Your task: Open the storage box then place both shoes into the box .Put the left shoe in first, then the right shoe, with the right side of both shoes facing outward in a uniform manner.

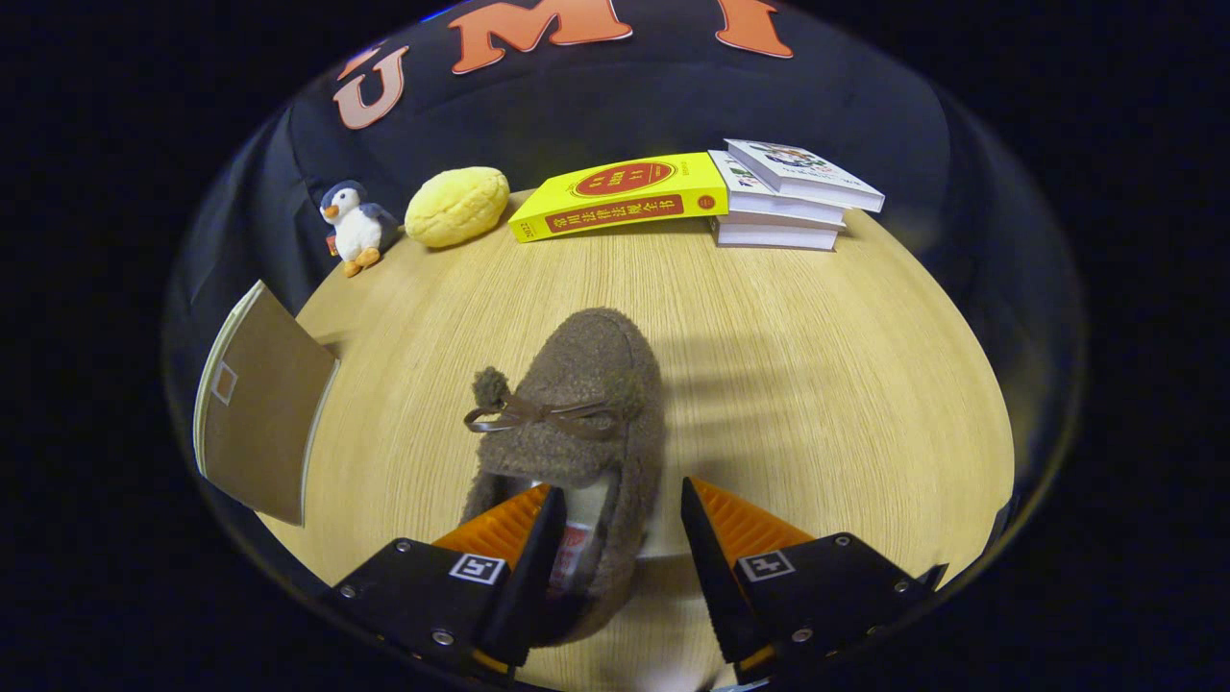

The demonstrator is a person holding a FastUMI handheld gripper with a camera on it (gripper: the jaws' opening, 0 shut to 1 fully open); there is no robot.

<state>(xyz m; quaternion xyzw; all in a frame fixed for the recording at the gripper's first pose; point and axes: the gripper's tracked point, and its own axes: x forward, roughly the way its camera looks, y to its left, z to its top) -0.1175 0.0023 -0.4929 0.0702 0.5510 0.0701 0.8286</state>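
Shoe first: we're seeing a fuzzy brown slipper with a little bow lying on the wooden table, heel end reaching in between our gripper fingers. They're standing spread apart, one finger poking into the shoe opening, the other clear of its side, so nothing's getting squeezed. Off to one side a brown cardboard flap is tilting. Beyond sit a penguin plush, a yellow bun toy, a yellow book leaning on stacked books.

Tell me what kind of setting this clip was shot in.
Probably a staged recording booth rather than a home: a wooden table backed by black cloth, with props along it, books and a toy penguin. A shoe lies between the open gripper fingers.
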